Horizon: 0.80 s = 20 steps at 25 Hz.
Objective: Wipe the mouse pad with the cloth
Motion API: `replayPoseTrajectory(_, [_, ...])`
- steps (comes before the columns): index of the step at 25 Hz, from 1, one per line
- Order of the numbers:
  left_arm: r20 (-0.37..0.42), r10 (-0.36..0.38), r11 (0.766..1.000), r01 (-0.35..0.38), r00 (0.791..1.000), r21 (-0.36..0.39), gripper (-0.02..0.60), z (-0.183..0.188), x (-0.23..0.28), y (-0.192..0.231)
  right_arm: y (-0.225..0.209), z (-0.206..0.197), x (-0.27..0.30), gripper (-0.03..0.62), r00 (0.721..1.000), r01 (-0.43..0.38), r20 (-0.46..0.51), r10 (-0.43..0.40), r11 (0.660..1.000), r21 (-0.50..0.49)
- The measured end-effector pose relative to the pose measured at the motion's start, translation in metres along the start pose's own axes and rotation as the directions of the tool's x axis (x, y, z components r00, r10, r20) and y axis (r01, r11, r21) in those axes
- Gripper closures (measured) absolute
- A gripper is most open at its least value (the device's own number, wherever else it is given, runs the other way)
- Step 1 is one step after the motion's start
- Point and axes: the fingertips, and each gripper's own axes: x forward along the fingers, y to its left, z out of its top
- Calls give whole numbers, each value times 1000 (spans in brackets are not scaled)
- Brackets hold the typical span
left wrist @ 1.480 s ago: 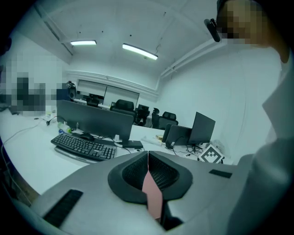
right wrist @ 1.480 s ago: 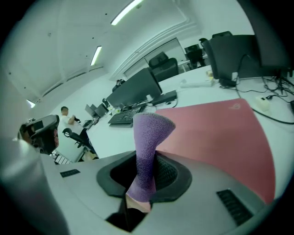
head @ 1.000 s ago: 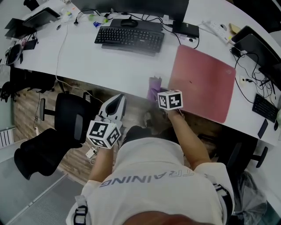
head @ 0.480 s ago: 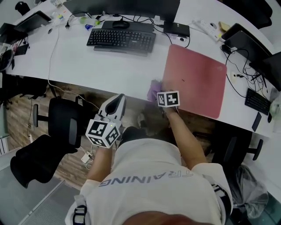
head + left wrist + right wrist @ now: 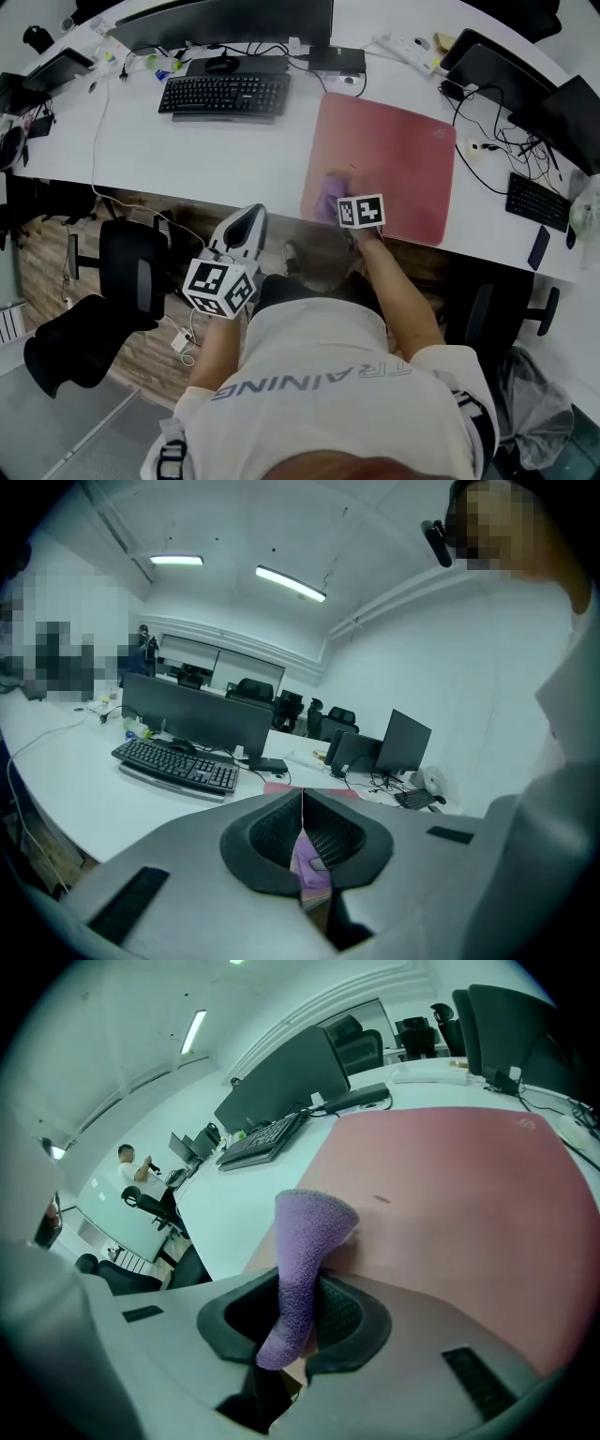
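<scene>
The counter (image 5: 187,150) carries one pink-red rectangular mouse pad (image 5: 394,141) at its near edge, with one purple fleecy cloth (image 5: 328,192) on it. There are two black keyboards, one keyboard (image 5: 223,96) toward the far edge and a second keyboard (image 5: 536,201) at the right end, and one black mouse (image 5: 222,64). Three dark monitors show: a wide monitor (image 5: 234,19) along the far edge and two smaller monitors (image 5: 483,61) at the right. There are two grey handheld grippers, the left gripper (image 5: 251,214) and the right gripper (image 5: 302,1297). Two black office chairs (image 5: 136,272) stand on the floor.
</scene>
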Motion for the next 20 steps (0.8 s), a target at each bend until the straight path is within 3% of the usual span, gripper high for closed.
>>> replayPoseTrajectory(9, [24,-27,999,26,999,30,549,3,36,-78,-92,-23,-66,496,999,26,32,-27,999,47])
replayPoseTrajectory(20, [60,-133,990,130,989,48,549,4,84,-162,-215,-69,-166,496,981,182,43,-191,971,156])
